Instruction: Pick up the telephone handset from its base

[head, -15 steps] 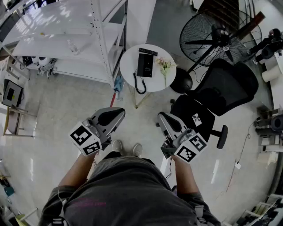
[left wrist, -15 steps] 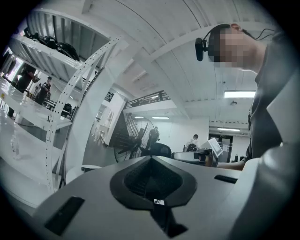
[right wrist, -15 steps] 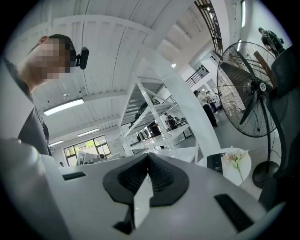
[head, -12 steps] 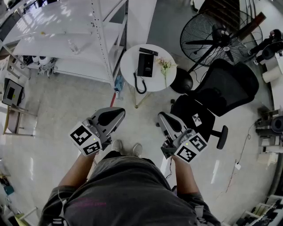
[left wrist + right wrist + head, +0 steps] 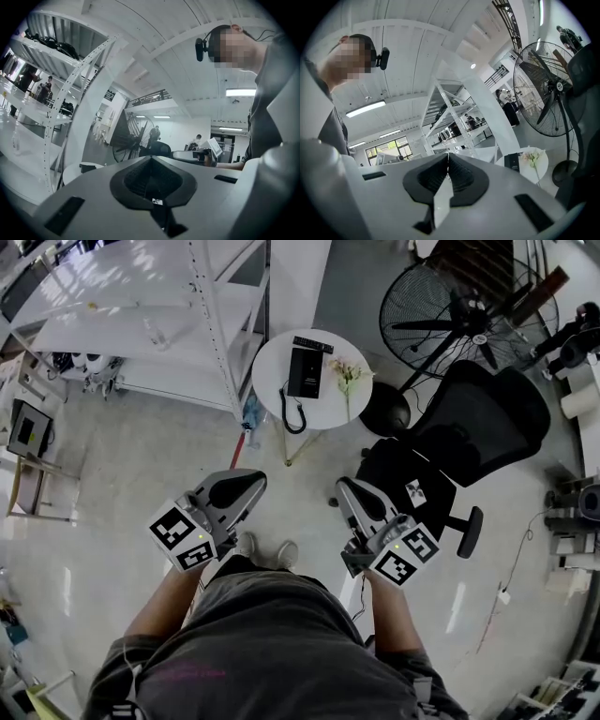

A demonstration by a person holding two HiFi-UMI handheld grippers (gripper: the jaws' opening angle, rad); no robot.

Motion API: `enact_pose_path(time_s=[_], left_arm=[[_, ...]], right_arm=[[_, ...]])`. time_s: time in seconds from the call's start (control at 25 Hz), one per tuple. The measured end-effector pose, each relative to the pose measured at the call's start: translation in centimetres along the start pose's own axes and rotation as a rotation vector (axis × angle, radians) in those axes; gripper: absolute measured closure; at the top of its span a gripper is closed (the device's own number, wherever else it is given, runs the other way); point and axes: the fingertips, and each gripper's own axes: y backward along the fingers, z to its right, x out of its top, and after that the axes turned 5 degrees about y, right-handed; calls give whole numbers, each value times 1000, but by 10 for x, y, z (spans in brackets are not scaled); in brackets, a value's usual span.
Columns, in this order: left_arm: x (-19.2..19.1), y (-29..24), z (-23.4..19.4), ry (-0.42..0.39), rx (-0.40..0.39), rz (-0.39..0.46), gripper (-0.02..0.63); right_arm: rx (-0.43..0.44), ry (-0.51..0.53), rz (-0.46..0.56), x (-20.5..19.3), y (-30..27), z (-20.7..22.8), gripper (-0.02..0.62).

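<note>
A black telephone (image 5: pixel 305 372) lies on a small round white table (image 5: pixel 272 371) ahead of me, its cord (image 5: pixel 293 418) looping towards the table's near edge. At this distance I cannot make out the handset from the base. Both grippers are held level at waist height, well short of the table. My left gripper (image 5: pixel 255 478) is shut with nothing in it, jaws meeting (image 5: pixel 151 158). My right gripper (image 5: pixel 341 486) is also shut and empty (image 5: pixel 448 155). The right gripper view shows the telephone (image 5: pixel 513 162) small on the table (image 5: pixel 541 169).
A sprig of flowers (image 5: pixel 348 377) and a thin black bar (image 5: pixel 312 345) share the table. White metal shelving (image 5: pixel 141 334) stands to the left, a black office chair (image 5: pixel 450 442) and a large floor fan (image 5: pixel 469 315) to the right. My shoes (image 5: pixel 267 550) are on glossy floor.
The table and shelving have slid slightly up and left in the head view, and my shoes have shifted a little forward. Both grippers hold the same pose, shut.
</note>
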Motion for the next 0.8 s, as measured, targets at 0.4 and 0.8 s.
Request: enact_pose_path(time_s=[0.4, 0.8], left_arm=[[-14, -14, 30, -16, 22, -17, 591], [-12, -20, 6, 9, 43, -18, 591]], right_arm=[[17, -37, 24, -2, 33, 19, 575], [21, -39, 3, 4, 14, 35, 575]])
